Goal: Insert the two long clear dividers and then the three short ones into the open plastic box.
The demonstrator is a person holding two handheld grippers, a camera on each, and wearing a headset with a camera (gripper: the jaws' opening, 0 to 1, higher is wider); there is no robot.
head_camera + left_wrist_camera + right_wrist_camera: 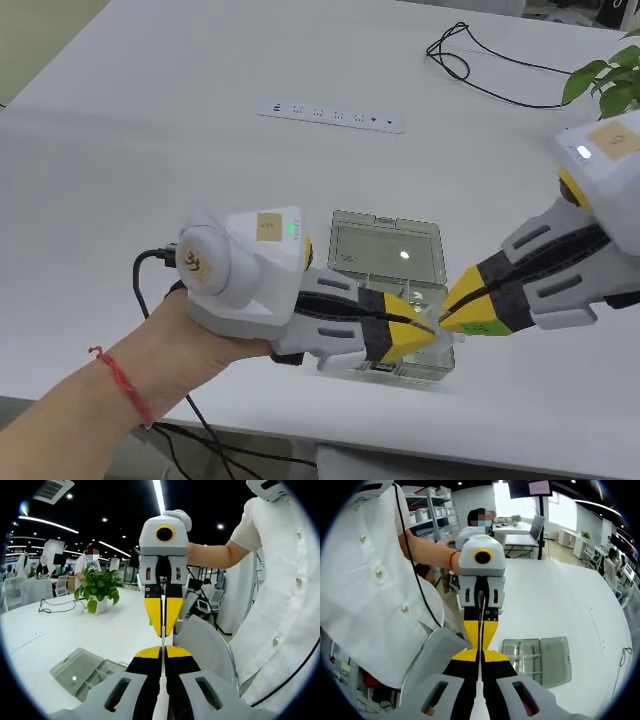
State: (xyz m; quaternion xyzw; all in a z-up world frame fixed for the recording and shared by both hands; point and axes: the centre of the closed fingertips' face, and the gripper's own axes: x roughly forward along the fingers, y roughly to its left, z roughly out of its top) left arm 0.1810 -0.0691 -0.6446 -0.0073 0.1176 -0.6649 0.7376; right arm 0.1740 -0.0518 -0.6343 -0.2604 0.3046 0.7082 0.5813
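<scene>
The open clear plastic box (pixel 388 250) lies on the white table, lid flat toward the back; its base (pixel 420 368) sits partly under the grippers. My left gripper (pixel 418 335) and right gripper (pixel 447 318) meet tip to tip just above the base. A thin clear divider (pixel 435 326) spans between them, pinched at each end by shut jaws. In the left gripper view the divider (pixel 162 642) shows edge-on, running from my own jaws (pixel 162 654) into the right gripper (pixel 162 632). The right gripper view shows the left gripper (pixel 480 647) facing it, with the box (pixel 540 660) below right.
A white power strip (pixel 330 115) lies at the back of the table, a black cable (pixel 470 65) and a green plant (pixel 610 80) at the back right. The table's front edge runs just below the box. A grey chair (pixel 205 645) stands beside the table.
</scene>
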